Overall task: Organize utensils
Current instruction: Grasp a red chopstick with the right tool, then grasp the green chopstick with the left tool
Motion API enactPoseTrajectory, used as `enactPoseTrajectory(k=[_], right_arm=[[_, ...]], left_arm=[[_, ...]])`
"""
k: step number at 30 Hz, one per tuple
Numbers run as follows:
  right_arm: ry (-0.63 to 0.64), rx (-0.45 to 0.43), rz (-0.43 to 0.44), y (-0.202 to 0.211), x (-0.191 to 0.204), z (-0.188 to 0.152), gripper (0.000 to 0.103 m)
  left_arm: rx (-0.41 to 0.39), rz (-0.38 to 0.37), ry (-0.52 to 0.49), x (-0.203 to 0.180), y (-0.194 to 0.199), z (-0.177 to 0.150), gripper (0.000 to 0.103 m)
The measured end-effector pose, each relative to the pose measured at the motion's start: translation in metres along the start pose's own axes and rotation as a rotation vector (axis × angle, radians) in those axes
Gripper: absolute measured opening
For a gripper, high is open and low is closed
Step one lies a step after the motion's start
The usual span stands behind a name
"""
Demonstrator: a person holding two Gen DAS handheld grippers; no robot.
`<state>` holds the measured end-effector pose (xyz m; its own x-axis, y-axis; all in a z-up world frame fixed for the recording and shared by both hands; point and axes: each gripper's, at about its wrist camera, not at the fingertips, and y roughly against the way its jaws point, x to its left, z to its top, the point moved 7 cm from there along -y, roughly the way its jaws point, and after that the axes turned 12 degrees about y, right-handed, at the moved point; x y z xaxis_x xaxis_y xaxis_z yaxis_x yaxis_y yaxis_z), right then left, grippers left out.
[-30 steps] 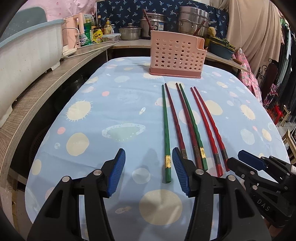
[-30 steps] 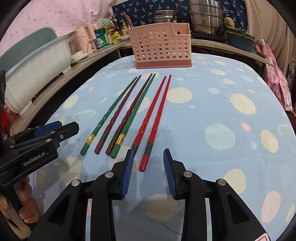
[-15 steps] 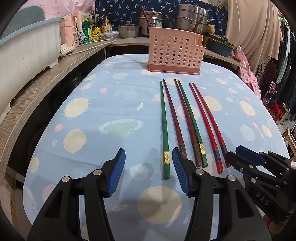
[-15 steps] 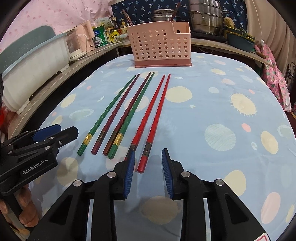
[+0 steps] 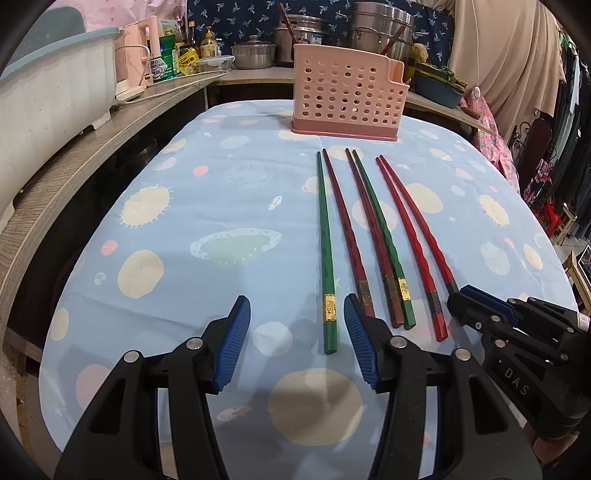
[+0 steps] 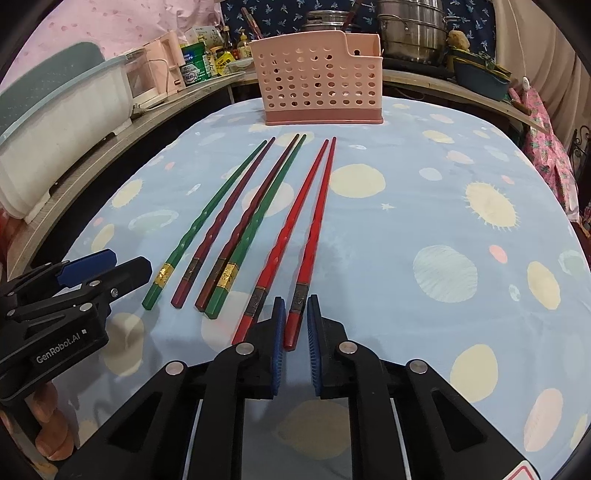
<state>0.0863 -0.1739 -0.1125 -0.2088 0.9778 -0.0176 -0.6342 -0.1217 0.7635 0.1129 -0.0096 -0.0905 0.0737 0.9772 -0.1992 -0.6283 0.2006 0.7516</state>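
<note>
Several chopsticks lie side by side on the blue patterned tablecloth (image 5: 221,206), tips toward a pink perforated utensil basket (image 5: 345,101), which also shows in the right wrist view (image 6: 319,94). My left gripper (image 5: 295,338) is open and empty, its right pad beside the butt of the leftmost green chopstick (image 5: 327,258). My right gripper (image 6: 295,326) has narrowed around the butt end of the rightmost red chopstick (image 6: 314,229); a small gap still shows at each pad. The other red chopstick (image 6: 284,236) lies just left of it.
A wooden counter (image 5: 74,158) with a white tub (image 5: 48,85), bottles and steel pots (image 5: 384,29) runs along the left and back. Hanging cloth (image 5: 517,74) is at the right. The table's near edge is just below the grippers.
My right gripper has moved forward and narrowed its jaws around the rightmost red chopstick's butt end. The left gripper has hardly moved and stays open.
</note>
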Motion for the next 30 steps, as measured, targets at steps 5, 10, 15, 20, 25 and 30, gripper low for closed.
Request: enactPoseTrajectory(k=[5, 10, 15, 20, 25, 30], right_arm=[[-0.011, 0.0, -0.005, 0.001, -0.003, -0.001, 0.008], [-0.035, -0.002, -0.017, 0.004, -0.012, -0.004, 0.007], [-0.064, -0.004, -0.03, 0.008, -0.024, -0.01, 0.007], [-0.086, -0.005, -0.036, 0.012, -0.032, -0.015, 0.007], [-0.087, -0.006, -0.036, 0.013, -0.034, -0.016, 0.007], [-0.09, -0.006, -0.033, 0.013, -0.034, -0.016, 0.007]], left_arm=[[0.007, -0.001, -0.001, -0.001, -0.003, -0.002, 0.05], [0.015, 0.0, -0.005, -0.002, -0.007, -0.004, 0.05], [0.029, 0.009, -0.01, -0.003, -0.013, -0.008, 0.05], [0.03, 0.025, -0.008, -0.001, -0.018, -0.007, 0.045], [0.025, 0.032, -0.008, 0.001, -0.019, -0.005, 0.032], [0.022, 0.032, -0.006, 0.003, -0.019, -0.005, 0.018]])
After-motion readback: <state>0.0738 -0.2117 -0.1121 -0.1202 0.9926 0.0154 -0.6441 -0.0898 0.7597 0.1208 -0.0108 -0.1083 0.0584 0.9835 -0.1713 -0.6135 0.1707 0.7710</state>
